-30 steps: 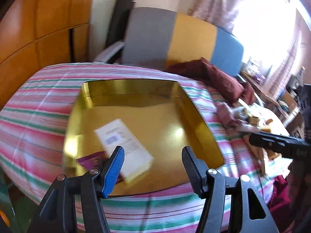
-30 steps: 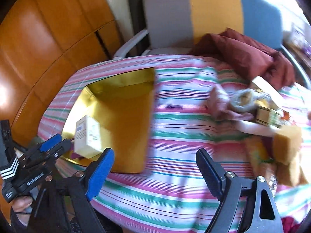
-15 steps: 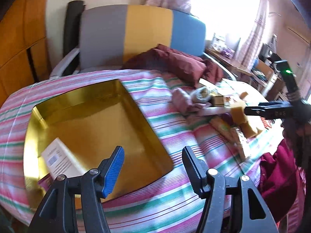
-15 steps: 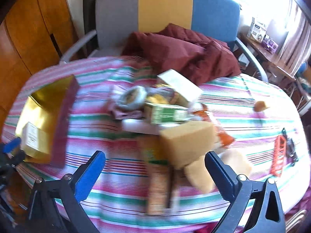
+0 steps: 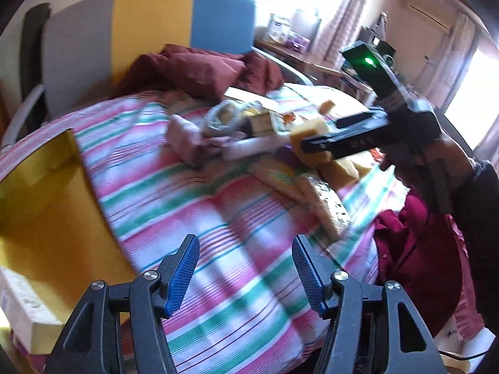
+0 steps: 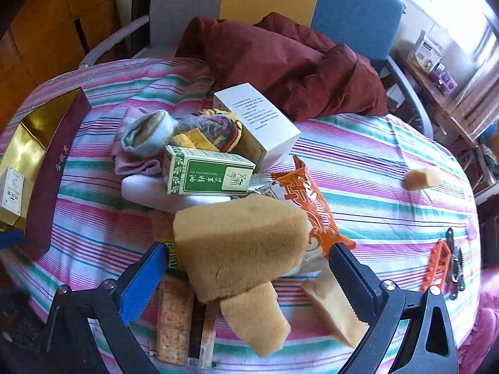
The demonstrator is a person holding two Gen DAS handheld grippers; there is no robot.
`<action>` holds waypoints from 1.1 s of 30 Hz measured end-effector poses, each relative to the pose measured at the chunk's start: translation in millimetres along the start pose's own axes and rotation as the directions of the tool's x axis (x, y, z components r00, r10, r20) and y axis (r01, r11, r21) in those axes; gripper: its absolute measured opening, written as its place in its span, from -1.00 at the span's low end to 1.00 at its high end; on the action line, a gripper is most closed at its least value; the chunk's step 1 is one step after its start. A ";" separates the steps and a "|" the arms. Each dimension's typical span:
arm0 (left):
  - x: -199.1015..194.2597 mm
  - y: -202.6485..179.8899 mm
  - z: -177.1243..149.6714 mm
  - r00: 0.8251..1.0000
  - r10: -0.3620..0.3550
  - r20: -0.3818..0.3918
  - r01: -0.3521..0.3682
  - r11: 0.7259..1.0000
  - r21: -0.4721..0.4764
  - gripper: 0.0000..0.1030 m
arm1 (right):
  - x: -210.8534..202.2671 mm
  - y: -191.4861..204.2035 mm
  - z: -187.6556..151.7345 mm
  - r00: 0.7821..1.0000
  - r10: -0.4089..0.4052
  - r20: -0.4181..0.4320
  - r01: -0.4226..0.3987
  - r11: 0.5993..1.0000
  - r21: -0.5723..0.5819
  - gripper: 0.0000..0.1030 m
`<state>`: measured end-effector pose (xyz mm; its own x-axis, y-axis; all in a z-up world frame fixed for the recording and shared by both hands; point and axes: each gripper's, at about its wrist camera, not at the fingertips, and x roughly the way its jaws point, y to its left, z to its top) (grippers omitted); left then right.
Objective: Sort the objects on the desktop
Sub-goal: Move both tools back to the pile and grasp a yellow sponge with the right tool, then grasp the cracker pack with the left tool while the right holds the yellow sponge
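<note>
Swinging away from the gold tray (image 5: 46, 205), the left gripper (image 5: 243, 268) hangs spread over the striped cloth (image 5: 218, 218); the right gripper (image 6: 246, 271) has closed in, fingers wide either side of the large sponge (image 6: 240, 243) atop the clutter.

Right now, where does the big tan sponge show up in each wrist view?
Left wrist: big tan sponge right of centre, partly hidden behind the right gripper's black body.
Right wrist: big tan sponge low centre, between the open jaws of the right gripper.
Shared landmark: maroon jacket at the table's far edge.
</note>
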<state>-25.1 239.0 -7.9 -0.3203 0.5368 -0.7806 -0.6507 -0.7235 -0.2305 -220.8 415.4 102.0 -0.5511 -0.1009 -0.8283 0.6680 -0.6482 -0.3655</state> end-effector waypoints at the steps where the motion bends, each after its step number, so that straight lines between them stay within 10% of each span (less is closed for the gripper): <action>1: 3.5 -3.8 1.8 1.000 -0.007 -0.002 0.007 1.000 0.012 0.22 | 1.9 -1.6 0.1 1.000 0.002 0.001 -0.002 1.000 0.006 0.99; 8: 31.3 -23.3 10.1 0.997 -0.056 -0.051 0.059 0.997 0.050 0.21 | 9.2 -16.4 -6.7 0.995 0.095 0.042 -0.099 0.989 0.105 0.44; 21: 93.4 -56.4 34.5 0.968 -0.184 -0.170 0.177 0.983 -0.055 0.18 | -21.3 -44.1 -2.1 0.953 0.198 0.231 -0.249 0.943 0.220 0.43; 33: 124.4 -80.9 42.6 0.966 -0.098 -0.241 0.077 0.992 -0.096 0.21 | -32.0 -59.5 -2.8 0.935 0.206 0.289 -0.280 0.929 0.243 0.44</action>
<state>-41.6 382.8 -61.6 -0.0794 0.4844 -0.8712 -0.6046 -0.7183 -0.3443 -241.5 459.3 149.1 -0.5222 -0.4460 -0.7269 0.6530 -0.7573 -0.0044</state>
